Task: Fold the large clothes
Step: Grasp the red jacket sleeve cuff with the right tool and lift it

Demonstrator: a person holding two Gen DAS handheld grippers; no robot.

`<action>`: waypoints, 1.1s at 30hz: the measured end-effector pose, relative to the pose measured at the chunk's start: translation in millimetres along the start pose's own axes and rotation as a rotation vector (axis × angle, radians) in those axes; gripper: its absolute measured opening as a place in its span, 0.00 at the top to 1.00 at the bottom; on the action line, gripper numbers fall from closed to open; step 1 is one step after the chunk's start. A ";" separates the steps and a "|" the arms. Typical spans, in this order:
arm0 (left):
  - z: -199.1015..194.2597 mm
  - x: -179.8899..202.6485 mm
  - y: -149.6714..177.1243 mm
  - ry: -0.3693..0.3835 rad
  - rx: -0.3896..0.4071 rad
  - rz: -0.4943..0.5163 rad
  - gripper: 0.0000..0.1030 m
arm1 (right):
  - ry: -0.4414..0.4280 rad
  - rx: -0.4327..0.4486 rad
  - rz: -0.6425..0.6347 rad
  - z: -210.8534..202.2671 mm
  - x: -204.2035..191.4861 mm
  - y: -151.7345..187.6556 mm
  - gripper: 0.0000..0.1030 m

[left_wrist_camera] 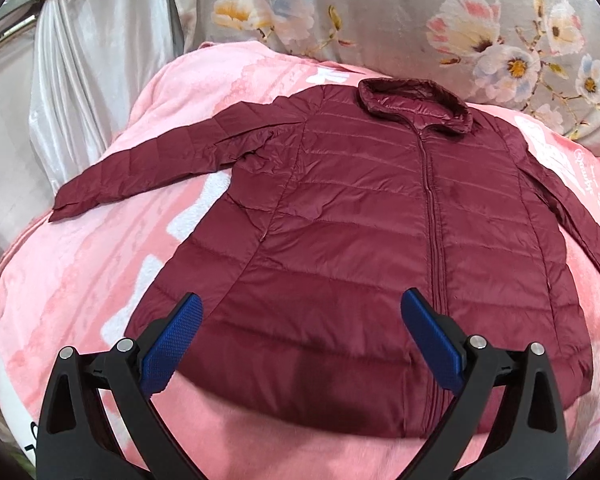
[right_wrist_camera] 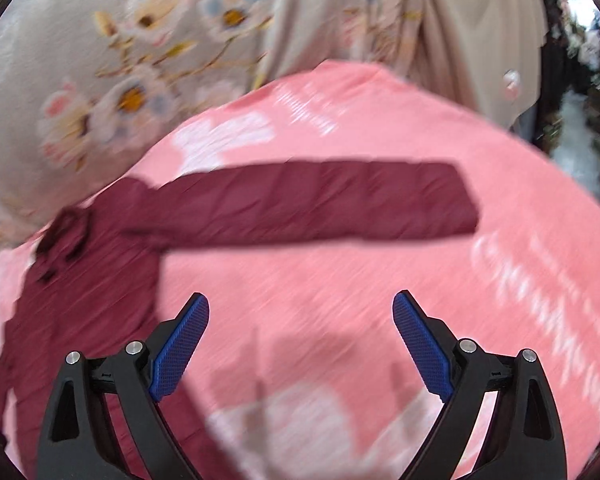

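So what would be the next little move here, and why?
Probably bring the right gripper forward to the outstretched sleeve and close on it, ready to fold it inward. The jacket lies flat and zipped on the pink blanket with sleeves spread, and both grippers' jaws are open and empty.

Location: a home bedroom. A pink blanket is covering the bed, a floral sheet is lying along its far edge, and pale curtains are hanging alongside.
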State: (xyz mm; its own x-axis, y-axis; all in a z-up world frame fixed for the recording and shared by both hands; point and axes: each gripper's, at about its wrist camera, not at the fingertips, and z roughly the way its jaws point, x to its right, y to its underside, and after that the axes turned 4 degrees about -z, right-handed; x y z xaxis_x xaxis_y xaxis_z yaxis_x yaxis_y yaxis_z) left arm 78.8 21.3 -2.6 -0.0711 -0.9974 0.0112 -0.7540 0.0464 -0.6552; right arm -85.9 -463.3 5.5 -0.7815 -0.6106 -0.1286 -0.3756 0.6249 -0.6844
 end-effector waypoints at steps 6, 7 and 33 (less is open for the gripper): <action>20.2 5.2 -11.5 -0.003 -0.002 0.015 0.06 | -0.002 -0.058 0.200 49.5 54.6 -18.6 0.12; 23.5 5.1 -14.1 -0.003 -0.001 0.014 0.06 | 0.011 -0.073 0.249 60.4 67.6 -20.7 0.14; 79.6 -32.8 -48.2 -0.121 -0.029 -0.104 0.06 | -0.408 0.093 -0.250 42.1 -222.5 -102.8 0.93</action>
State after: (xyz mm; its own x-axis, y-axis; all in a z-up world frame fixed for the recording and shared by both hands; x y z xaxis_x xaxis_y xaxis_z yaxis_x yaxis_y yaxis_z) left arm 169.4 47.4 -31.5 0.0860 -0.9962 -0.0147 -0.7721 -0.0573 -0.6329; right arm 147.6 -412.2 74.2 -0.4066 -0.8890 -0.2106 -0.4658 0.4000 -0.7893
